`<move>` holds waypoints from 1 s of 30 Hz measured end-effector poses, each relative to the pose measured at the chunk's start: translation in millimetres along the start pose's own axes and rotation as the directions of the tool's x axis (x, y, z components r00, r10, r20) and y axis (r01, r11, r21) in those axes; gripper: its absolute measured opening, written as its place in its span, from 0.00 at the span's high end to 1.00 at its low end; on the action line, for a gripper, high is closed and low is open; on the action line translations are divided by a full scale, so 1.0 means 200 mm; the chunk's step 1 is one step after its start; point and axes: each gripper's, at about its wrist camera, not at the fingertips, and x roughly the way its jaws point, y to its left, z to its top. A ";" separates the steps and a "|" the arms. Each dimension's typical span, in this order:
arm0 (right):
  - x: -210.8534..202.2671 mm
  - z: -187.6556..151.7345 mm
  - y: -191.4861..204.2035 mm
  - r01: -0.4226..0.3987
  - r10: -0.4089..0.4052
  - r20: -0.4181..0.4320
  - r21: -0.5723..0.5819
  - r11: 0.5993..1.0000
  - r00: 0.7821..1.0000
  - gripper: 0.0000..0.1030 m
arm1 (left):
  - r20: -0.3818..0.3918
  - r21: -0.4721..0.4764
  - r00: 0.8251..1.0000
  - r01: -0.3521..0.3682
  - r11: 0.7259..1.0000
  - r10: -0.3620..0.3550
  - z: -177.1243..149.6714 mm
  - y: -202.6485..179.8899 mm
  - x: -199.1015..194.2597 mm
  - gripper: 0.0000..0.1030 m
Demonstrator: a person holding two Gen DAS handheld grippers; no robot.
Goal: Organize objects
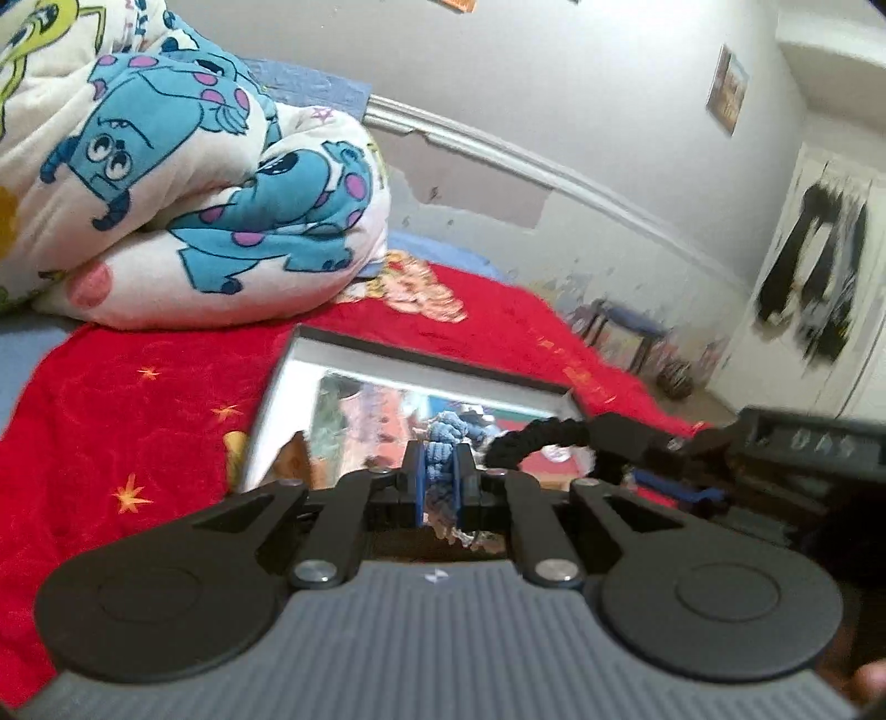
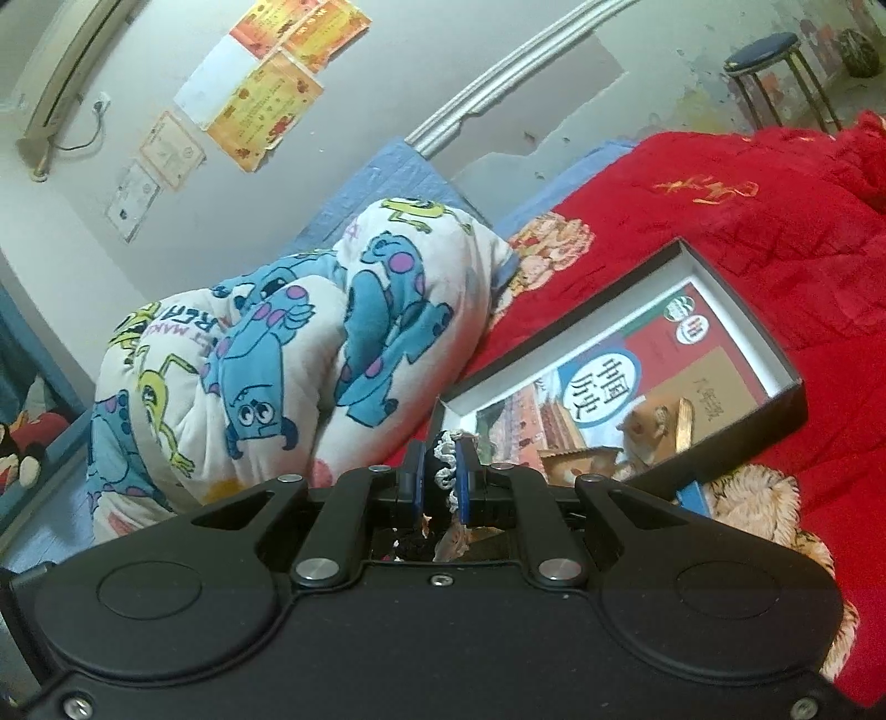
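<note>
The left gripper [image 1: 438, 471] is nearly closed, its blue-padded fingers [image 1: 422, 479] pinching a light blue chenille scrunchie [image 1: 444, 443] that bulges out above and between them. Just to its right in the left wrist view, the right gripper [image 1: 637, 443] reaches in from the side with a black fabric scrunchie [image 1: 531, 437] arching from its tip toward the left gripper.

In the right wrist view, the right gripper [image 2: 440, 482] is likewise almost shut, clamped on a black hair tie with white lace trim [image 2: 443, 459] that stands up between its blue pads [image 2: 463, 482].

Both grippers hover over a shallow black cardboard box with a white inner wall [image 2: 775, 354], which lies on a red bedspread with gold embroidery [image 2: 747, 221]. Inside the box lies a colourful textbook with Chinese characters on its cover [image 2: 598, 382], and near its lower end a pale wooden stick [image 2: 684, 423] leans against small tan items that are too blurred to identify. A fluffy peach-coloured plush [image 2: 758, 498] sits just outside the box, touching its near edge.

Beside the box, a rolled white quilt printed with blue cartoon monsters [image 2: 288, 354] rests on the bed. A dark round-seated stool [image 2: 767, 50] stands by the far wall.
</note>
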 end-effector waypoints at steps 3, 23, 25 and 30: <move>0.01 0.01 0.00 -0.019 0.019 0.001 -0.007 1.000 1.000 0.89 | 0.022 0.009 1.000 0.007 1.000 -0.007 0.02 -0.01 -0.01 0.88; 0.10 0.10 0.03 -0.102 0.103 0.016 -0.046 0.994 0.995 0.90 | 0.051 -0.029 0.999 0.020 0.999 -0.019 0.11 0.06 0.01 0.88; 0.11 0.11 0.03 -0.106 0.107 0.020 -0.057 0.993 0.994 0.90 | 0.040 -0.045 0.999 0.028 0.999 -0.026 0.11 0.07 0.03 0.88; 0.14 0.13 0.03 -0.114 0.116 0.020 -0.070 0.991 0.993 0.90 | 0.030 -0.043 0.999 0.025 0.999 -0.024 0.13 0.09 0.06 0.88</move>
